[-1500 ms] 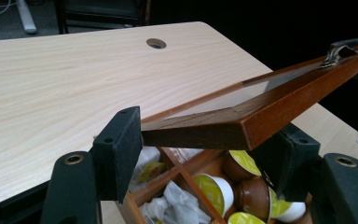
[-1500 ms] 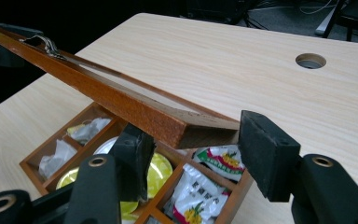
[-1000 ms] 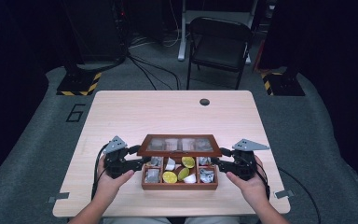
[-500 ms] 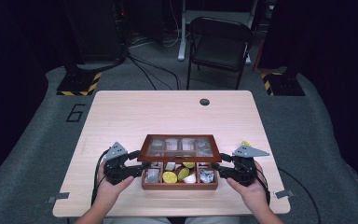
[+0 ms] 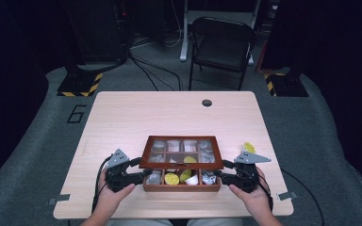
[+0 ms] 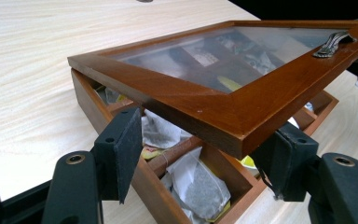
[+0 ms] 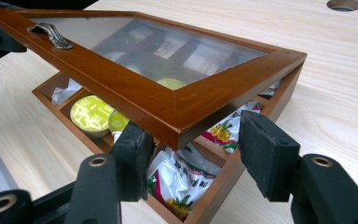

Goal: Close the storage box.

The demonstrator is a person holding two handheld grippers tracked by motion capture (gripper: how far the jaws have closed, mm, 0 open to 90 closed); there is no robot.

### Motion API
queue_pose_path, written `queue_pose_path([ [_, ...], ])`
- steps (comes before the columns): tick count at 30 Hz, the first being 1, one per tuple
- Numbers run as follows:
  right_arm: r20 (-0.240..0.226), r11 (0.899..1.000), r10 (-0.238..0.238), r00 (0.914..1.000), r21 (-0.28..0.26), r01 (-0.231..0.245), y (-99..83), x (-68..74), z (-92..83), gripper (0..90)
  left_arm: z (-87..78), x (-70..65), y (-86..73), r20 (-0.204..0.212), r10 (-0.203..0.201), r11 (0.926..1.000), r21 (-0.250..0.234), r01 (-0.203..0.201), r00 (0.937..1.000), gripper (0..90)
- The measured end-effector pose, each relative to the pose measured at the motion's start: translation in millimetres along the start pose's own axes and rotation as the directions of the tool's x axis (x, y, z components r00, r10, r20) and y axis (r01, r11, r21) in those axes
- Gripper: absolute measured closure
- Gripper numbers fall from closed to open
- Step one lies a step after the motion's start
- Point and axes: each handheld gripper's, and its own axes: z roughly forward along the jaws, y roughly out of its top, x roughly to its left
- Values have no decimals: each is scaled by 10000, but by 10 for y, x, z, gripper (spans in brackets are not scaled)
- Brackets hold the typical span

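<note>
While tilted, lid (image 6: 223, 109) corner—between fingers (image 6: 121, 149).

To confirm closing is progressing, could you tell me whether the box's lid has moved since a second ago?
Yes: the lid has swung down, its front edge nearer the box's front wall.

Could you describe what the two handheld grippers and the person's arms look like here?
Both the left gripper and the right gripper are black, each topped by a grey three-cornered plate and trailing a black cable. Their fingers carry flat, square black pads with round metal-ringed bolts behind. The forearms are bare, without sleeves.
</note>
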Motion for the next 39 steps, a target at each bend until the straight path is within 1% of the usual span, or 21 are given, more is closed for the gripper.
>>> queue_pose_path([
  [1, -27, 10000, -11, 10000, -11, 11, -9, 2, 1, 454, 1, 0, -8, -36, 65, 10000, -19, -65, 10000, 357],
  [2, -45, 10000, -22, 10000, -7, 22, -17, 3, -1, 454, -3, -6, -18, -26, 8, 10000, 11, -8, 10000, 357],
  [5, -30, 10000, -54, 10000, 30, 54, -46, 3, -4, 453, -4, -5, -41, -7, 51, 9999, 100, -51, 10000, 357],
  [6, -29, 10000, -43, 10000, 60, 43, -55, 3, -6, 453, 0, -16, -50, -27, -36, 9999, 113, 36, 10000, 357],
  [7, -55, 9999, -62, 10000, 84, 62, -64, 2, -6, 453, -2, -12, -53, -52, 92, 9998, 169, -91, 9999, 357],
  [8, -41, 9999, -56, 10000, 99, 56, -72, 6, -7, 453, -2, -26, -60, -39, -21, 9998, 182, 22, 10000, 357],
  [10, -69, 9999, -43, 10000, 123, 44, -88, 18, -12, 453, -11, -38, -71, -27, 122, 9996, 249, -121, 9999, 356],
  [12, -72, 9998, -129, 9999, 125, 130, -104, 27, -17, 453, -20, -58, -86, -37, 142, 9995, 292, -141, 9999, 357],
  [14, -55, 9997, -112, 9999, 217, 113, -124, 34, -19, 453, -29, -71, -99, 16, 268, 9987, 430, -268, 9996, 356],
  [15, -76, 9995, -151, 9999, 270, 153, -135, 33, -19, 453, -31, -84, -108, -40, 336, 9984, 446, -334, 9994, 357],
  [16, -55, 9994, -152, 9999, 316, 154, -145, 38, -21, 453, -37, -95, -114, 42, 373, 9979, 520, -374, 9993, 357],
  [20, -52, 9987, -299, 9995, 416, 301, -184, 61, -33, 454, -39, -121, -159, 44, 230, 9980, 584, -233, 9997, 360],
  [22, -28, 9982, -311, 9995, 512, 312, -200, 64, -26, 454, -36, -122, -168, 42, 340, 9969, 702, -342, 9994, 366],
  [24, -81, 9984, -252, 9996, 507, 256, -217, 62, -12, 457, -37, -132, -181, 52, 256, 9971, 720, -259, 9997, 373],
  [27, -101, 9982, -238, 9997, 549, 243, -243, 69, -4, 483, -48, -138, -212, 15, 306, 9967, 748, -307, 9995, 381],
  [28, -127, 9981, -222, 9997, 576, 229, -252, 72, -5, 490, -52, -133, -221, 8, 409, 9962, 774, -408, 9992, 382],
  [29, -143, 9979, -274, 9995, 589, 282, -262, 67, -3, 493, -46, -143, -236, -59, 292, 9971, 704, -287, 9996, 383],
  [32, -219, 9977, -200, 9996, 646, 213, -288, 68, 6, 510, -42, -139, -261, -18, 334, 9965, 768, -332, 9994, 398],
  [33, -200, 9972, -285, 9994, 691, 298, -295, 69, 10, 515, -52, -140, -266, 10, 386, 9951, 905, -385, 9993, 406],
  [36, -63, 9959, -473, 9989, 767, 476, -308, 91, 11, 521, -65, -140, -276, 39, 547, 9931, 1035, -549, 9985, 438],
  [39, -71, 9956, -556, 9984, 752, 560, -322, 92, 9, 521, -65, -148, -295, 39, 372, 9945, 977, -374, 9993, 435],
])
